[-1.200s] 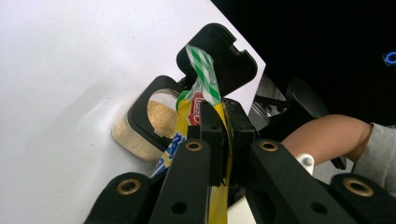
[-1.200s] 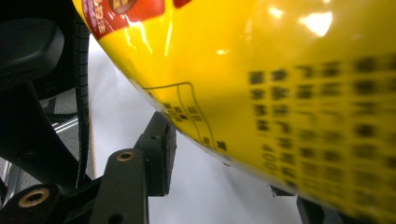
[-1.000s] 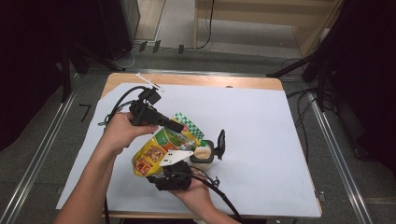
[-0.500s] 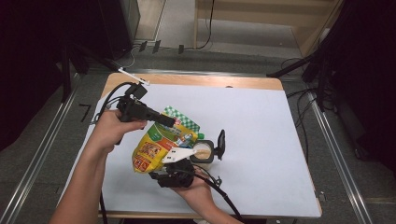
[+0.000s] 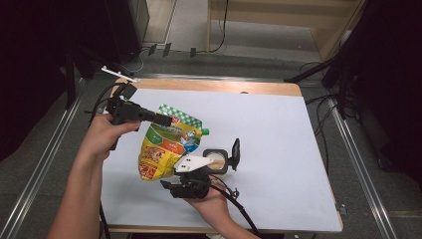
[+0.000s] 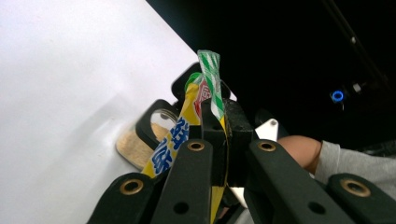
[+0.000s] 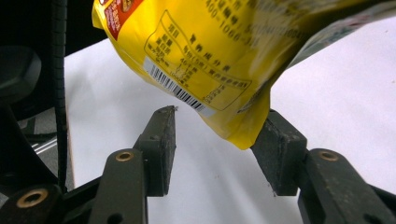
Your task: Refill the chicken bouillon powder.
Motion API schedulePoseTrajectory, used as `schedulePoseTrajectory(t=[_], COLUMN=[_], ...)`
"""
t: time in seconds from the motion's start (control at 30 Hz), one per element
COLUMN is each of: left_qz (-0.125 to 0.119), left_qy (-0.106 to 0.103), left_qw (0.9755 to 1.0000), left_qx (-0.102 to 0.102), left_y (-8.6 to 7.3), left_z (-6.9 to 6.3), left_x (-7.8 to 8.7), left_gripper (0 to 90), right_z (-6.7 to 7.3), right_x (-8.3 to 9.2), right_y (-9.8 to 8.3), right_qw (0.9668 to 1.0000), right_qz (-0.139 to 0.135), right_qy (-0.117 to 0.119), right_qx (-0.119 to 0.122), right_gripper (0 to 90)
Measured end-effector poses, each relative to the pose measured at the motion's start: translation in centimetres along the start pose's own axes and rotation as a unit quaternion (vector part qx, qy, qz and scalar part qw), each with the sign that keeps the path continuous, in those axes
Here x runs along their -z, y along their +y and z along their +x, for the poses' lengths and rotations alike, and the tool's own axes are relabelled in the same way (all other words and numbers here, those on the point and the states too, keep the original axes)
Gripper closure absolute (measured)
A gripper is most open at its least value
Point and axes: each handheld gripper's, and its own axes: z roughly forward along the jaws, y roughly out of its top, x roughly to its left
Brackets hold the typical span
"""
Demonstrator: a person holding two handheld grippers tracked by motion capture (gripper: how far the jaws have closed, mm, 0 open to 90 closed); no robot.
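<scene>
A yellow spouted pouch [image 5: 166, 147] with a green-checked top edge and a small green cap hangs tilted over the white table [image 5: 278, 129]. My left gripper [image 5: 166, 119] is shut on that top edge, and in the left gripper view the jaws [image 6: 219, 126] pinch the checked strip of the pouch [image 6: 210, 79]. My right gripper [image 5: 169, 174] sits below the pouch near the front edge. Its jaws [image 7: 217, 126] stand open. The pouch's lower corner [image 7: 210, 70], with a barcode, hangs between them beside the right pad [image 7: 278, 149].
A round black-rimmed object on a tan base [image 5: 219, 160] lies on the table just right of the pouch, also seen in the left gripper view [image 6: 144, 140]. A wooden table edge [image 5: 214, 85] runs along the far side. Metal rails and cables flank the table.
My left hand has drawn back to the left and slightly up, taking the pouch's top with it so the pouch hangs more stretched out. The right gripper has stayed in place.
</scene>
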Motion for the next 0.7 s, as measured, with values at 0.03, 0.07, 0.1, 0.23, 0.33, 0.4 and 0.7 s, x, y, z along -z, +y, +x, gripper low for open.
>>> schedulePoseTrajectory(t=[0.03,0.07,0.1,0.23,0.33,0.4,0.7], left_qz=[-0.004,-0.006,-0.01,-0.023,-0.029,-0.036,-0.046], left_qy=[0.002,0.004,0.005,0.008,0.015,0.021,0.089], left_qw=[1.0,1.0,0.9999,0.9997,0.9995,0.9991,0.995], left_qx=[0.0,0.001,0.002,0.008,0.007,0.006,0.011], left_y=[0.0,0.0,0.0,0.0,0.1,0.2,0.5], left_z=[0.1,0.3,0.4,0.7,0.8,1.0,2.6], left_x=[0.2,0.3,0.4,0.9,1.3,1.6,1.4], left_gripper=[90.0,90.0,90.0,90.0,90.0,90.0,90.0], right_z=[0.0,0.0,0.1,0.0,0.0,-0.1,0.0], right_x=[0.1,0.2,0.2,0.5,0.7,0.9,1.5], right_y=[0.0,0.1,0.1,0.1,0.1,0.1,0.0], right_qw=[1.0,1.0,1.0,1.0,0.9999,0.9999,0.9996], right_qz=[0.0,-0.001,-0.002,-0.004,-0.008,-0.01,-0.013], right_qy=[0.001,-0.001,-0.002,-0.006,-0.01,-0.014,-0.024], right_qx=[0.001,0.002,0.002,0.002,0.001,0.001,0.006], right_gripper=[52.0,51.7,51.9,51.4,51.3,50.9,51.9])
